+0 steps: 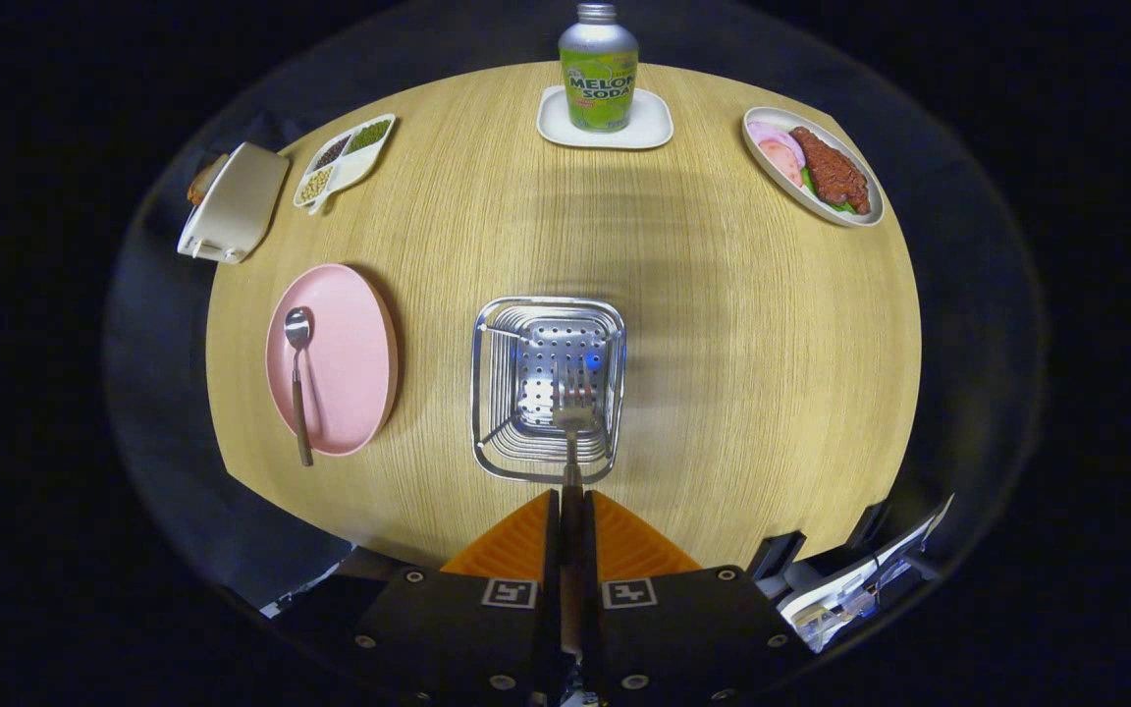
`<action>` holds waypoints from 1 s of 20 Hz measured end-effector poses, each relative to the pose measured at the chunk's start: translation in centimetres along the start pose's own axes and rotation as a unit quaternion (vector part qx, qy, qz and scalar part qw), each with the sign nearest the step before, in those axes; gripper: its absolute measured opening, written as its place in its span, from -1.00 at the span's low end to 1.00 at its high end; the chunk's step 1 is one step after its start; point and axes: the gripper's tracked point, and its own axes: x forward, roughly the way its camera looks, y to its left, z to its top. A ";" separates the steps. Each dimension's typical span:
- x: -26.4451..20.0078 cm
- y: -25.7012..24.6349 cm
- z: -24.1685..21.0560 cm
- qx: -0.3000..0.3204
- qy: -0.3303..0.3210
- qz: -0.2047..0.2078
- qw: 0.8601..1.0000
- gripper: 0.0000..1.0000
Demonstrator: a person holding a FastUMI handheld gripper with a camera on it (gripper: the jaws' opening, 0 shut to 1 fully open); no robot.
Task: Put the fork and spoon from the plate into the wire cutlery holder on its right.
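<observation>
Fork (573, 412): slim metal utensil with a darker handle. Judged light, rigid and smooth, so liable to swivel or slip if pinched loosely; best taken on the handle, well back from the tines, as it is now. Its tines hang over the open mouth of the holder, straight ahead of the tongs at 12 o'clock.

Tongs (571, 525): fingers drawn nearly together, clamped on the fork's handle from both sides, with just the handle's width left between them.

Wire cutlery holder (497, 393): bright metal basket with a perforated floor, standing on the counter (723, 344) directly beyond the fingers. No cutlery lies inside it yet.

Spoon (298, 378): metal bowl, darker handle, lying lengthwise on the pink plate (354, 358), at about 10 o'clock from the holder. Judged equally light, stiff and slick; it lies flat, so the handle end near the plate's rim looks the easier place to pinch.

Other items on the counter: soda bottle (599, 69) on a small white tray, 12 o'clock; plate of meat (813, 165), 1 o'clock; divided dish of beans (345, 160) and a toaster (234, 203), 10 to 11 o'clock.
</observation>
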 end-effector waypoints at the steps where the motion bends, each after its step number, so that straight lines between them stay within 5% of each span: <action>1: -0.2 -0.1 0.5 0.004 -0.010 0.000 1.000 -0.80; 9: -2.8 1.4 3.3 0.048 -0.103 0.040 0.993 -0.75; 13: -4.2 2.2 3.5 0.064 -0.133 0.056 0.987 -0.53; 20: -5.0 7.5 2.4 0.039 -0.133 0.103 0.985 0.29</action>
